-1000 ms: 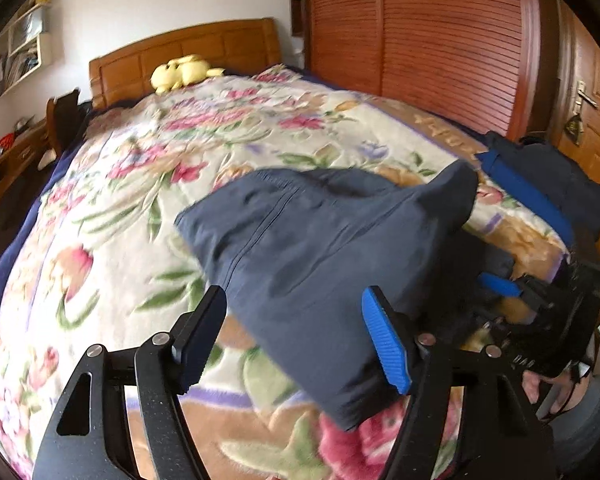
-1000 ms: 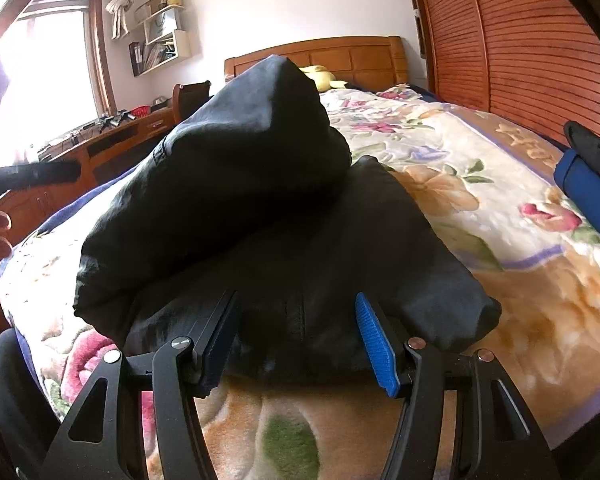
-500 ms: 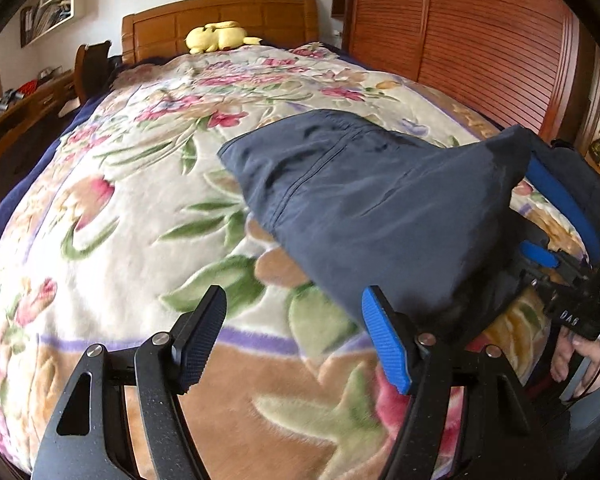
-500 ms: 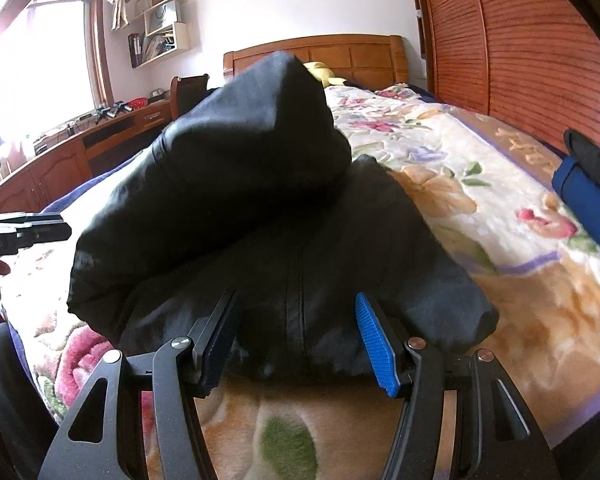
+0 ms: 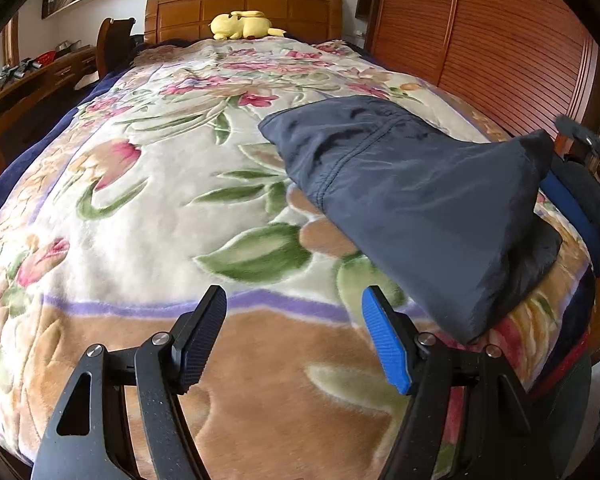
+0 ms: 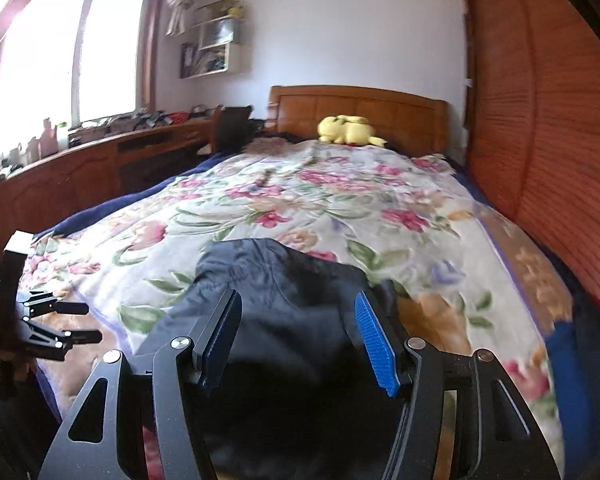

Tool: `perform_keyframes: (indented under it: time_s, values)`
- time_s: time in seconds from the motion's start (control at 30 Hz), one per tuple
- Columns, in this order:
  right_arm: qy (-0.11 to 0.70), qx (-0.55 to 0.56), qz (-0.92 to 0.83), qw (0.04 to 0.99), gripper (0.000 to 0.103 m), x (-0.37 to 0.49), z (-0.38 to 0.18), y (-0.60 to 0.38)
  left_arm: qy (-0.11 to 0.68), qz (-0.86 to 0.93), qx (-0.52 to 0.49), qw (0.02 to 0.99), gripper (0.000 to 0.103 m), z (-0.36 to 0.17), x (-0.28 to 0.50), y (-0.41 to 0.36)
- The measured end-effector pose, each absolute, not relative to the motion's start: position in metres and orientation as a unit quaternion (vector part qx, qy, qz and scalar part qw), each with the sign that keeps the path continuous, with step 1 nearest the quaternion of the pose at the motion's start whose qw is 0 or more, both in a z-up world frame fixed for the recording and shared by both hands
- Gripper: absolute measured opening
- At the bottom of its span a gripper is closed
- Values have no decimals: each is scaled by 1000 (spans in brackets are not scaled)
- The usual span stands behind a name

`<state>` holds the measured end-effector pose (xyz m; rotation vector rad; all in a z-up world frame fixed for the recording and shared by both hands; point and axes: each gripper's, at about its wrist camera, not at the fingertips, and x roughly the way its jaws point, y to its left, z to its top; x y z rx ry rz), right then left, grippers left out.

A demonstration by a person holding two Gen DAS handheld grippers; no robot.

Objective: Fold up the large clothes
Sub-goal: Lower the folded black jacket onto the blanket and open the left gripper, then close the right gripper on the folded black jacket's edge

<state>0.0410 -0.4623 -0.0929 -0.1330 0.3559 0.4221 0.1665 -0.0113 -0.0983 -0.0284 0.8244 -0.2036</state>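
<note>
A folded dark navy garment [image 5: 412,196] lies on the floral blanket [image 5: 160,184] near the bed's foot, at the right of the left wrist view. My left gripper [image 5: 292,338] is open and empty, over bare blanket to the left of the garment. In the right wrist view the garment [image 6: 284,304] lies just under and ahead of my right gripper [image 6: 298,342], which is open with the cloth between and below its jaws, not clamped. The left gripper also shows at the left edge of that view [image 6: 40,328].
A second dark garment with a blue band [image 5: 572,204] lies at the bed's right edge. A yellow plush toy [image 5: 242,24] sits by the wooden headboard [image 5: 240,4]. A slatted wardrobe [image 6: 560,140] lines the right side, a wooden desk [image 6: 80,172] the left.
My left gripper has swung left, off the garment and over bare blanket. My right gripper has risen and pulled back; the garment now lies lower and flatter below it.
</note>
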Motion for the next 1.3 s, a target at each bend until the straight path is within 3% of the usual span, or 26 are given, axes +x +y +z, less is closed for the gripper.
perform_keyframes:
  time_s: [0.53, 1.03, 1.07, 1.1, 1.2, 1.3]
  values:
    - [352, -59, 236, 904, 61, 124, -146, -446, 401, -105, -11, 910, 71, -105, 165, -4]
    - [350, -14, 237, 906, 63, 135, -176, -449, 404, -111, -3, 908, 71, -107, 165, -10]
    - [351, -14, 240, 905, 57, 134, -176, -449, 404, -112, -2, 908, 71, -106, 164, -11]
    - [351, -16, 248, 903, 41, 132, -176, -449, 403, -113, -2, 908, 71, -106, 164, -11]
    - [345, -34, 268, 899, 10, 123, -169, -447, 401, -116, 1, 909, 71, -104, 165, -15]
    - [311, -35, 270, 910, 7, 108, -152, -452, 397, -123, 8, 910, 71, -101, 168, -21]
